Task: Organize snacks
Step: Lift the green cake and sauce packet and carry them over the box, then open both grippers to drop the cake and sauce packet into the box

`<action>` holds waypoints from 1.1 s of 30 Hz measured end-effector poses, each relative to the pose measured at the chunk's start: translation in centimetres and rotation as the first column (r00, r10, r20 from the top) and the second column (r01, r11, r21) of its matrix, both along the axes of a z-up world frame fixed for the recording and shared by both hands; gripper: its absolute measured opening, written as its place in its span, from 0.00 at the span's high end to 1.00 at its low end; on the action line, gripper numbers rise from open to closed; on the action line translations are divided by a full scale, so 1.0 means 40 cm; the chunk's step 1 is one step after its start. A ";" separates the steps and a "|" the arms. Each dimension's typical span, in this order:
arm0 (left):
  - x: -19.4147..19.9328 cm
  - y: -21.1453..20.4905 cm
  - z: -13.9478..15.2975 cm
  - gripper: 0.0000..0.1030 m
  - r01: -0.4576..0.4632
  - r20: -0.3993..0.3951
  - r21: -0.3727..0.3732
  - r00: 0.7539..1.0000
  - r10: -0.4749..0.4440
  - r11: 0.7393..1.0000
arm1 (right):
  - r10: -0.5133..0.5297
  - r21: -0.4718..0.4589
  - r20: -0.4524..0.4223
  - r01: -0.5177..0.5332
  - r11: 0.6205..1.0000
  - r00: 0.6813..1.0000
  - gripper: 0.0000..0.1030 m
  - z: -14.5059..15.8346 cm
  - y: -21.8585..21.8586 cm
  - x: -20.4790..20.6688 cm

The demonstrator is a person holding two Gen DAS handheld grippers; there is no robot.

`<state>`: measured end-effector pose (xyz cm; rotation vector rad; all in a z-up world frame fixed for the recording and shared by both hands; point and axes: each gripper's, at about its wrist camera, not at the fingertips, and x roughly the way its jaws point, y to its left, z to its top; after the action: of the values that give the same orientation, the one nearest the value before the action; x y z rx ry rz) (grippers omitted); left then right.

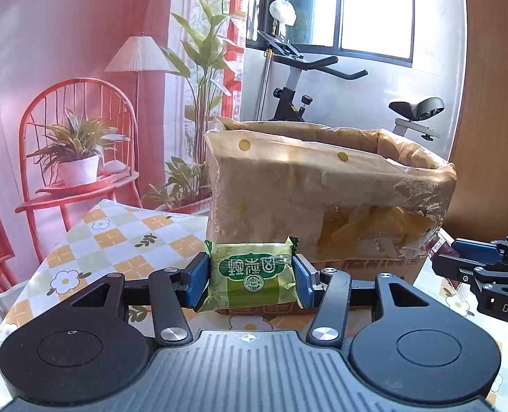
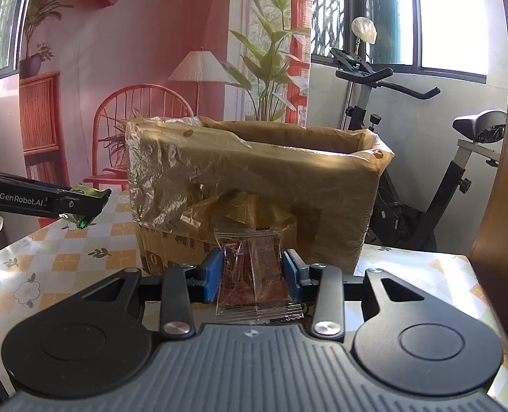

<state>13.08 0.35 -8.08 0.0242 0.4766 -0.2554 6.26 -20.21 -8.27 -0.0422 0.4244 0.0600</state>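
Left claw point(image 1: 252, 276) clamps a green snack packet point(image 1: 252, 271), right claw point(image 2: 252, 274) pinches a clear red packet point(image 2: 252, 274), both before the lined box point(image 1: 322, 185) on the desk point(image 1: 116, 237).

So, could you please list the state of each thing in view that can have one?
Left tongs: shut on the green snack packet.
Green snack packet: held off the table.
Right tongs: shut on the clear snack packet.
Clear snack packet: held, sealed.
Cardboard box: open at the top, lined with a plastic bag.
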 end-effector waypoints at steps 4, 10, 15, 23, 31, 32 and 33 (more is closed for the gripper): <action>-0.005 -0.006 0.040 0.47 0.006 0.036 -0.007 0.999 -0.006 1.000 | 0.021 0.002 0.050 -0.021 1.000 0.999 0.61 0.047 0.009 -0.004; 0.022 -0.031 0.113 0.47 0.020 0.095 -0.013 0.995 -0.019 1.000 | 0.042 -0.010 0.117 -0.041 0.999 0.992 0.61 0.132 0.007 0.026; 0.093 -0.054 0.171 0.47 0.030 0.128 -0.027 0.991 -0.026 0.999 | 0.031 -0.035 0.135 -0.026 0.999 0.990 0.61 0.186 -0.026 0.116; 0.252 -0.128 0.204 0.47 0.039 0.123 0.004 0.992 -0.039 0.999 | -0.034 -0.032 0.073 0.037 0.999 0.997 0.61 0.188 -0.089 0.300; 0.372 -0.167 0.161 0.46 0.021 0.050 0.034 0.999 -0.023 0.999 | -0.071 -0.007 -0.003 0.071 0.997 0.997 0.61 0.141 -0.137 0.390; 0.380 -0.170 0.156 0.46 0.021 0.043 0.036 0.999 -0.022 0.999 | -0.074 -0.006 -0.010 0.074 0.997 0.997 0.61 0.136 -0.140 0.394; 0.390 -0.170 0.148 0.46 0.021 0.033 0.038 0.999 -0.023 0.999 | -0.074 -0.003 -0.016 0.074 0.997 0.997 0.61 0.132 -0.143 0.396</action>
<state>28.68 -6.44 -2.14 0.0702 0.4477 -0.2673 22.09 -25.93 -2.97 -0.0280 0.4416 -0.0133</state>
